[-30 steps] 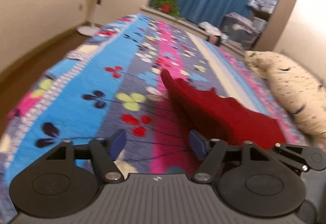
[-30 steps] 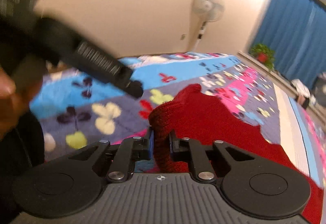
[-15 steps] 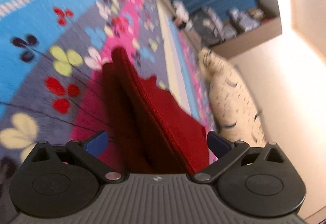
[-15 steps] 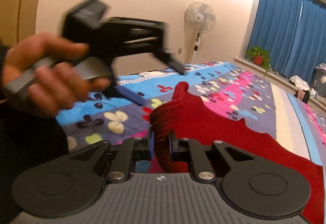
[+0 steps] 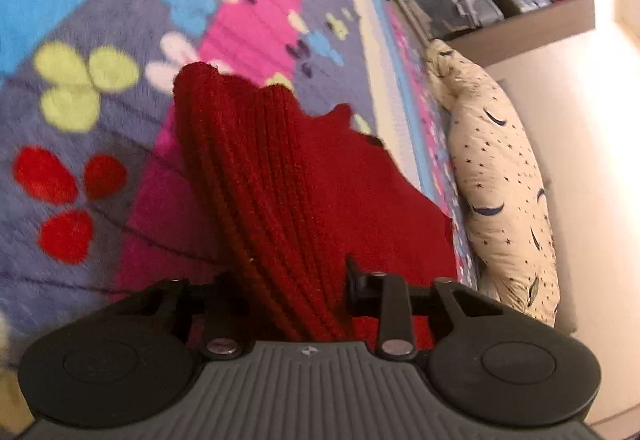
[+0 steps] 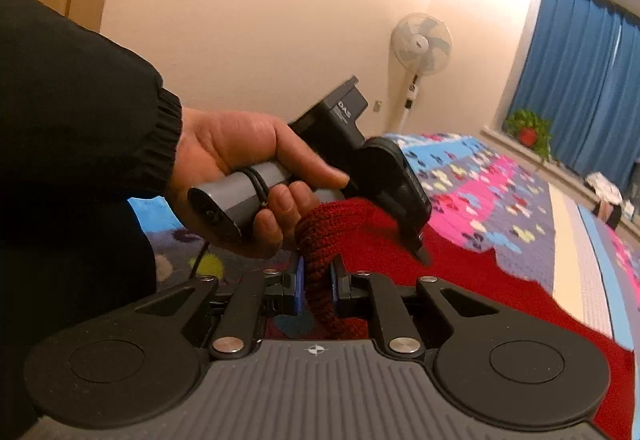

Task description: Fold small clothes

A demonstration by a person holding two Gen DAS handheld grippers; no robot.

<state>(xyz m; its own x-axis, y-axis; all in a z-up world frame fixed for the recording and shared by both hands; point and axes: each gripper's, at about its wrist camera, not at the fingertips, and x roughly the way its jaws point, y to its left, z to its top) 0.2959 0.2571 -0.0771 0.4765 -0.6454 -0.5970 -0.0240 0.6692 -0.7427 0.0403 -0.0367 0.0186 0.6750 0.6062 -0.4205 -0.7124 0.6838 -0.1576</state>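
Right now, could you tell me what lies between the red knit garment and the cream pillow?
In the left wrist view, only a narrow strip of the patterned bedspread separates the red knit garment from the cream pillow; nothing else lies there.

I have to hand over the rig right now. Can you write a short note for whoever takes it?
Right claw: shut on a bunched edge of the red knit garment, lifted off the flowered blanket.
Left claw: its jaws have just been closing on another thick fold of the same garment; the knit fills the gap between them.
The rest of the garment lies spread on the blanket, near the pillow.
Done: both edges gathered.
Left: carry the fold over, lay it flat, release.
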